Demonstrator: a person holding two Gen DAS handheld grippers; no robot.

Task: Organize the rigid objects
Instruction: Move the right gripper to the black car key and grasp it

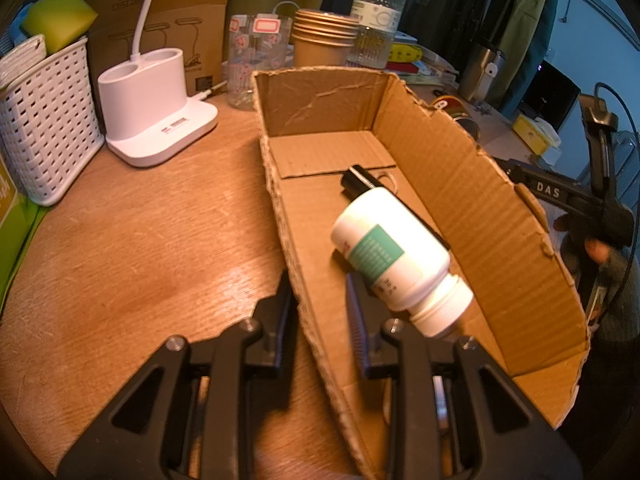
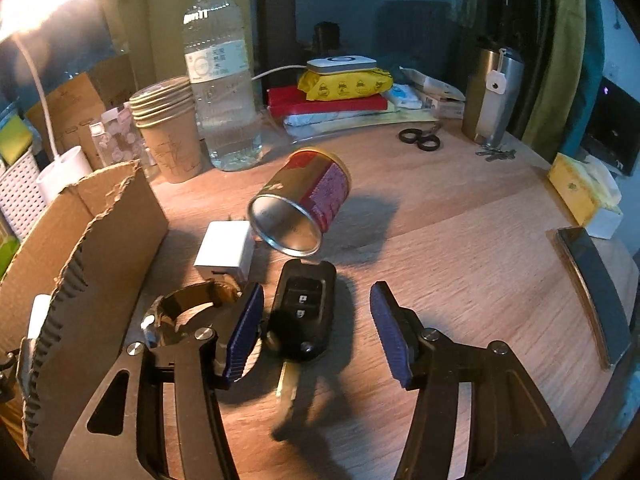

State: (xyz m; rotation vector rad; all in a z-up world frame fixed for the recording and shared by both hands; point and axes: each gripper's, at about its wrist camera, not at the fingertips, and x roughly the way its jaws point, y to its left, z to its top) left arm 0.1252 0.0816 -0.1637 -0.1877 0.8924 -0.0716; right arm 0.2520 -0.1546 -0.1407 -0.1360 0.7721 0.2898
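An open cardboard box (image 1: 460, 184) lies on the wooden table; its corner shows in the right wrist view (image 2: 100, 220). Inside it lie a white pill bottle (image 1: 396, 256) with a green label and a black pen-like item (image 1: 356, 180). My left gripper (image 1: 320, 320) straddles the box's left wall, jaws slightly apart, one finger inside and one outside. My right gripper (image 2: 316, 328) is open above a black car key fob (image 2: 304, 312) that lies between its fingers. A red-and-gold tin can (image 2: 304, 204) lies on its side beyond the fob, beside a white charger (image 2: 226, 252).
A white lamp base (image 1: 156, 116), a white basket (image 1: 44, 120), paper cups (image 2: 168, 132), a water bottle (image 2: 220, 76), scissors (image 2: 420, 140), a steel tumbler (image 2: 494, 96), a tape roll (image 2: 188, 312) and a dark phone (image 2: 596, 292) stand around the table.
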